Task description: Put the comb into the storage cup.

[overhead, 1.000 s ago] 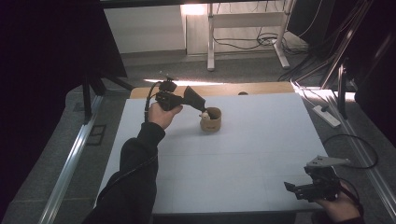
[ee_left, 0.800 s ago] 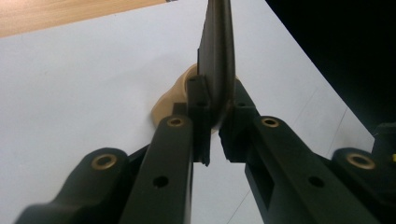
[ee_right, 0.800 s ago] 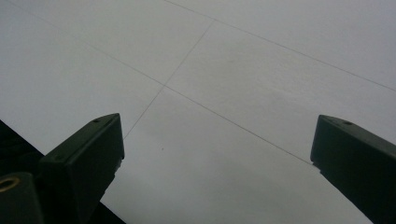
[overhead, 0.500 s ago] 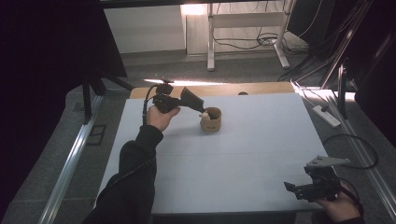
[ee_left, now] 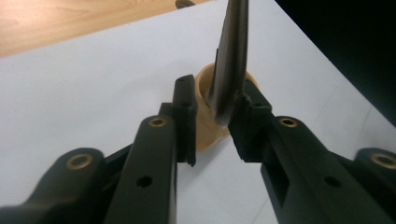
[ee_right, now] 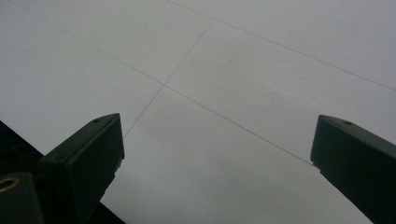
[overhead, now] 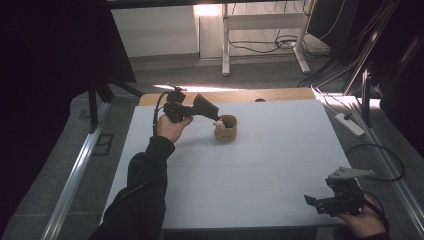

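A small tan cup (overhead: 227,131) stands on the white table (overhead: 250,175), left of middle and toward the far edge. A little white thing (overhead: 219,124) shows at its near rim. My left gripper (overhead: 216,111) hovers just left of the cup and points at it. In the left gripper view its jaws (ee_left: 212,116) stand close together around a dark, flat, curved utensil (ee_left: 231,56) that rises in front of the cup (ee_left: 203,80). The utensil lies against one jaw. My right gripper (overhead: 309,201) rests low at the near right corner, open over bare table (ee_right: 217,126).
A wooden strip (overhead: 240,95) runs along the table's far edge. A white power strip (overhead: 347,123) and cables lie on the floor to the right. A dark panel stands at the left, and a metal desk frame (overhead: 226,45) stands behind the table.
My left gripper has drifted slightly left and down beside the cup. The right gripper has not moved.
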`<action>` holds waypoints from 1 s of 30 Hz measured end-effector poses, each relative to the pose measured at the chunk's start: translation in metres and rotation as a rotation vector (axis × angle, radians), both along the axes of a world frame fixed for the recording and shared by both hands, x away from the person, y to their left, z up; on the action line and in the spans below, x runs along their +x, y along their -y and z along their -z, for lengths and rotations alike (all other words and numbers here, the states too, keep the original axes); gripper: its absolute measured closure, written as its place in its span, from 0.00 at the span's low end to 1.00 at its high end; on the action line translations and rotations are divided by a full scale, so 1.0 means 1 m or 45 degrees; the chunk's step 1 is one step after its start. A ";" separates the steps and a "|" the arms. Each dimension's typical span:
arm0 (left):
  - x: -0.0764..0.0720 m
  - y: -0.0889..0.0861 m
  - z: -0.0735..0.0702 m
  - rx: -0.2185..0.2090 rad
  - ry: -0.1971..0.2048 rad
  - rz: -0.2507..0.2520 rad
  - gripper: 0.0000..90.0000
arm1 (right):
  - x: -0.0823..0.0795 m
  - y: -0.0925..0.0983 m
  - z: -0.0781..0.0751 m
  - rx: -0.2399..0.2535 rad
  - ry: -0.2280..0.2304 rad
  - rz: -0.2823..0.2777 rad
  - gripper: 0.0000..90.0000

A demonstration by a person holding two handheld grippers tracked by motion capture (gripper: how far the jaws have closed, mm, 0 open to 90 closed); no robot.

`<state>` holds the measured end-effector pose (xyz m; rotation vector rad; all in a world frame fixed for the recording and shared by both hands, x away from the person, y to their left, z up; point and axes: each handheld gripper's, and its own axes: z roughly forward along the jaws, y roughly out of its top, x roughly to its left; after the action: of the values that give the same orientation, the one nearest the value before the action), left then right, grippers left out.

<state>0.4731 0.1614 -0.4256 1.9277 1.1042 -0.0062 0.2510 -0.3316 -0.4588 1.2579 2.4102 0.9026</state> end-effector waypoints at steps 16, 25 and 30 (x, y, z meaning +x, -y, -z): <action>-0.012 0.009 -0.003 0.104 0.223 -0.013 0.50 | -0.001 -0.002 0.000 -0.024 0.015 -0.002 0.04; -0.015 0.015 0.001 0.176 0.310 -0.061 0.29 | -0.002 -0.001 -0.001 -0.025 0.024 0.002 0.02; -0.018 0.015 -0.001 0.208 0.366 -0.098 0.19 | -0.002 -0.002 0.000 -0.030 0.022 0.002 0.02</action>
<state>0.4553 0.1466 -0.4244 1.9531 1.0080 0.4025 0.2492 -0.3294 -0.4585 1.2382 2.3998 0.8781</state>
